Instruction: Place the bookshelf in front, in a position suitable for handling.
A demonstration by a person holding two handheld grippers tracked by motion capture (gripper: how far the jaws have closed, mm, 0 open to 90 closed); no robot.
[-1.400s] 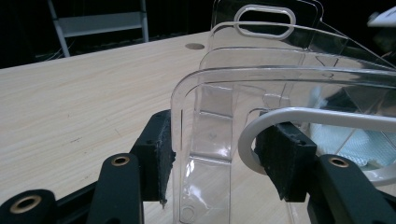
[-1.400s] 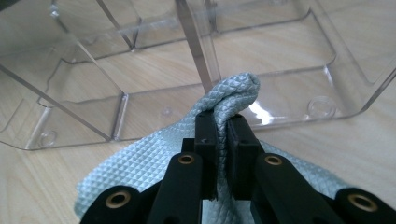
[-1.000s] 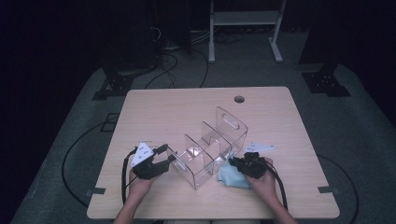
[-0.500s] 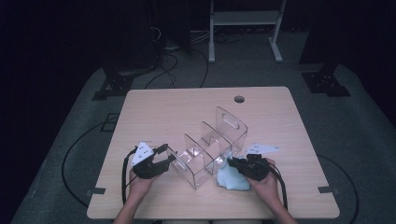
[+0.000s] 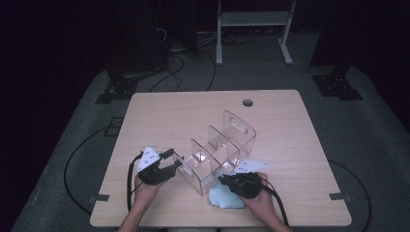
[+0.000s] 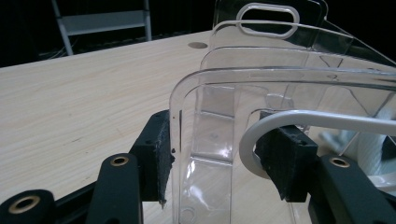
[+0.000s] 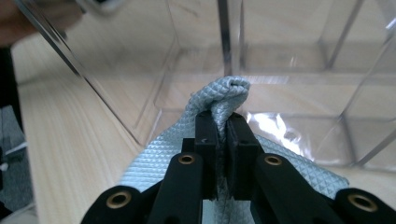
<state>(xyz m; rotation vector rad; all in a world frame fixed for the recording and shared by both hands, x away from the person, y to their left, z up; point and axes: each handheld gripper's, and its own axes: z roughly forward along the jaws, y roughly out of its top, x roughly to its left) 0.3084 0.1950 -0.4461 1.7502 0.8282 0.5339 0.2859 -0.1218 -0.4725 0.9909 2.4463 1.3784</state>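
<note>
Nearest to me, my right gripper has its jaws closed tight on a fold of the light blue cloth. The pinched fold stands up above the jaw tips, and the rest of the cloth lies flat on the table under the gripper. In the high view this cloth is at the near edge of the table, just in front of the clear organizer, and the right gripper is over it, close to the near wall of the organizer.

My left gripper grips the end wall of the clear organizer: one pad is on the outside of the wall and the other pad is inside. In the high view the left gripper is at the left end of the organizer.

Farther away, the organizer goes diagonally toward the middle of the table, with upright dividers and a tall end panel with a handle slot. Behind it I see a small round hole in the table top.
</note>
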